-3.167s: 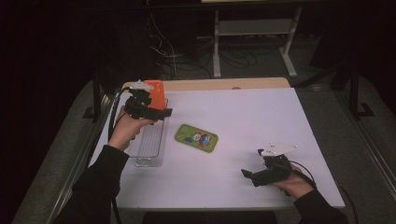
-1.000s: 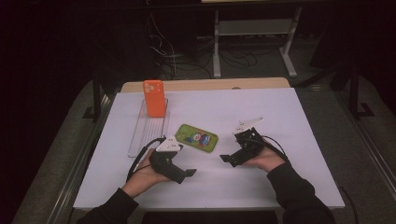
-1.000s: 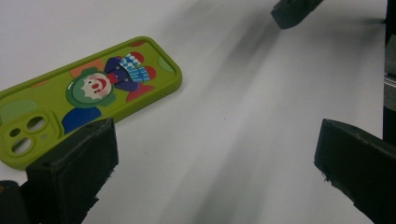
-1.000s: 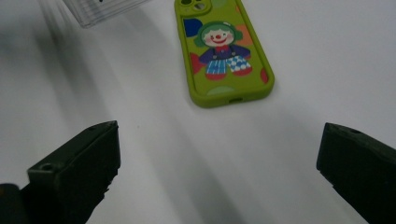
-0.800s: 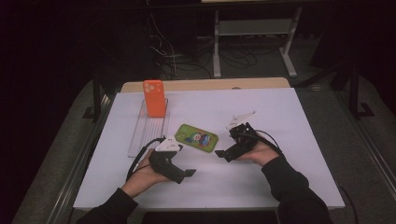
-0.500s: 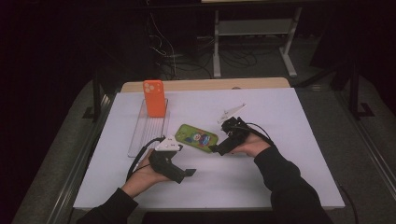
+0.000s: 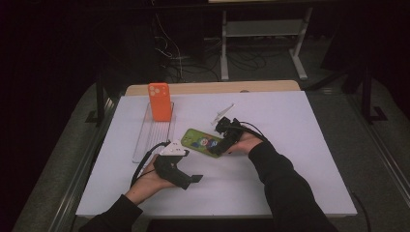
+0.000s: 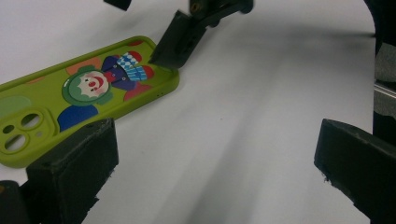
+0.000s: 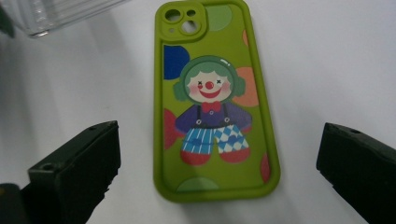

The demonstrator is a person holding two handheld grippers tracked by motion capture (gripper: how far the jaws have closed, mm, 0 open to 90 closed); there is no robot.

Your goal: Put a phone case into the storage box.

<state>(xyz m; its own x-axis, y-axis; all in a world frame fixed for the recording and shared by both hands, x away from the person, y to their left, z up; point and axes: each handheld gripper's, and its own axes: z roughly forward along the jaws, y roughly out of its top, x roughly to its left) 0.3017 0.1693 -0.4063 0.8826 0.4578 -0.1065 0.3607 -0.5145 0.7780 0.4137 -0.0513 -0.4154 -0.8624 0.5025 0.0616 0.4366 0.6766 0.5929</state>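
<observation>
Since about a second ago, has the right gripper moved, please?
Yes. In the high view the right gripper has come left and away from the person, up to the near end of the green case, which lies where it was.

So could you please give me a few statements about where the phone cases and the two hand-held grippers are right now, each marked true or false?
1. The green clown phone case lies flat on the white table. True.
2. The right hand-held gripper is clamped shut on the green case. False: its jaws stand wide open on either side of the case's bottom end.
3. The orange phone case stands upright at the far end of the clear tray. True.
4. The left hand-held gripper holds the orange case. False: it is open and empty, near the table's front edge.
</observation>
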